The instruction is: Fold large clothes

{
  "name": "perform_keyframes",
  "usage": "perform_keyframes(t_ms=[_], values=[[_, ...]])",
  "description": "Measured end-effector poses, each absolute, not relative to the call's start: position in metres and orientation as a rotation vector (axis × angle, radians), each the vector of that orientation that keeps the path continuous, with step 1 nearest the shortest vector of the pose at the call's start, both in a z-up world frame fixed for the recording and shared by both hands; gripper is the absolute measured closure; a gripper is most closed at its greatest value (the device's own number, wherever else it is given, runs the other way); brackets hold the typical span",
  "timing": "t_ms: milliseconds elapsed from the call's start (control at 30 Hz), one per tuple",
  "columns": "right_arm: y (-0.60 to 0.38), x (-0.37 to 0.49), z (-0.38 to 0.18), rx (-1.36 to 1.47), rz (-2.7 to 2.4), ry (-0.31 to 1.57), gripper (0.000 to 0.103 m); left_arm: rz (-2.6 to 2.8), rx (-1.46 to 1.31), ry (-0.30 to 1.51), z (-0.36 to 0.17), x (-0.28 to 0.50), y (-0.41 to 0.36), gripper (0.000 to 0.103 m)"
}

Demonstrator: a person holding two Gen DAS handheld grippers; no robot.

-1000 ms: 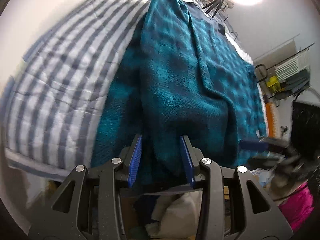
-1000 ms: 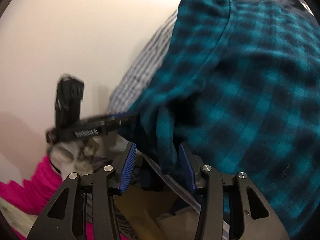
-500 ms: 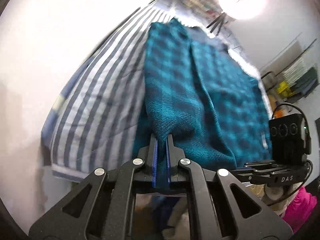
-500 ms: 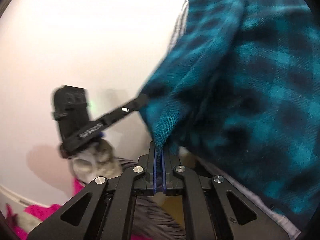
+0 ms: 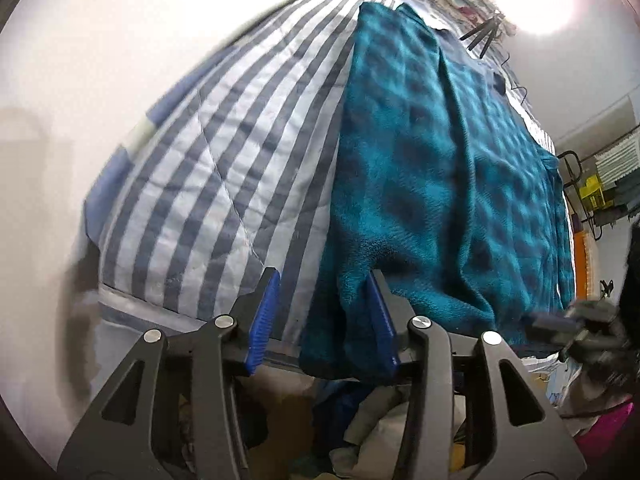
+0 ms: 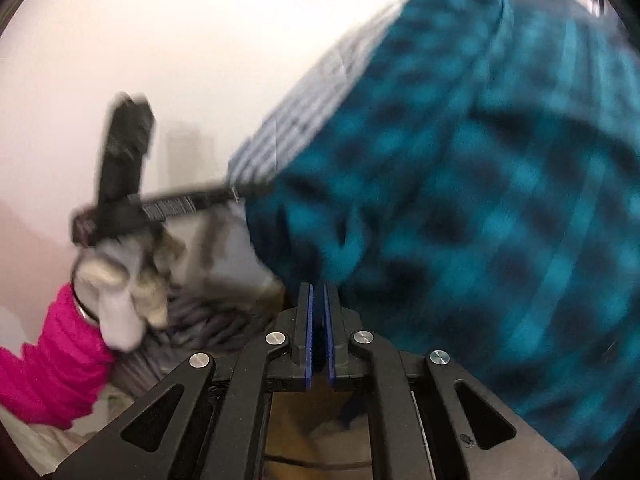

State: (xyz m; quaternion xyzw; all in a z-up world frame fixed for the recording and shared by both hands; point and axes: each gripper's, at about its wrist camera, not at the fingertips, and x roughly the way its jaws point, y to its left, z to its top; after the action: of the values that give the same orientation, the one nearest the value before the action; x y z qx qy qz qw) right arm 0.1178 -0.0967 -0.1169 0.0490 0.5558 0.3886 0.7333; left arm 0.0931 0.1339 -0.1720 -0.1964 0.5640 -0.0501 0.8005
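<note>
progress: early, teal plaid garment (image 5: 440,168) spread on striped bedding (image 5: 224,168), unfolded | left gripper (image 5: 324,316) just reopened, hem loose between jaws | right gripper (image 6: 318,332) clamped on hem, lower centre

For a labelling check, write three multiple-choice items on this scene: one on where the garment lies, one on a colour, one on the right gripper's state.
1. The teal garment lies on:
A) a striped quilt
B) a bare floor
C) a chair

2. The person's sleeve is:
A) yellow
B) white
C) pink

3. The right gripper is:
A) spread wide
B) shut, fingers on the garment's edge
C) out of view

Key:
1 A, since stripes show beside the garment.
2 C, since it is bright pink at the wrist.
3 B, since the fingers nearly meet where the fabric's edge comes down.
</note>
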Motion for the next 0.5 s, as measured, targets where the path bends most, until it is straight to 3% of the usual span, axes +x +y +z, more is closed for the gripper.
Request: perform_keyframes(t_ms=[200,267,300,500], values=[[-0.08,0.146,-0.109,0.064,0.789,1.069,0.096,-0.122,-0.446,1.218,-0.184,0.096,0.125,0.058],[-0.078,0.167,-0.125,0.086,0.756,1.086,0.096,-0.136,-0.448,1.223,-0.186,0.096,0.122,0.076],[-0.079,0.172,-0.129,0.101,0.745,1.094,0.096,-0.151,-0.454,1.227,-0.187,0.096,0.12,0.09],[-0.085,0.197,-0.167,0.068,0.682,1.252,0.096,-0.213,-0.463,1.146,-0.165,0.085,0.108,0.096]])
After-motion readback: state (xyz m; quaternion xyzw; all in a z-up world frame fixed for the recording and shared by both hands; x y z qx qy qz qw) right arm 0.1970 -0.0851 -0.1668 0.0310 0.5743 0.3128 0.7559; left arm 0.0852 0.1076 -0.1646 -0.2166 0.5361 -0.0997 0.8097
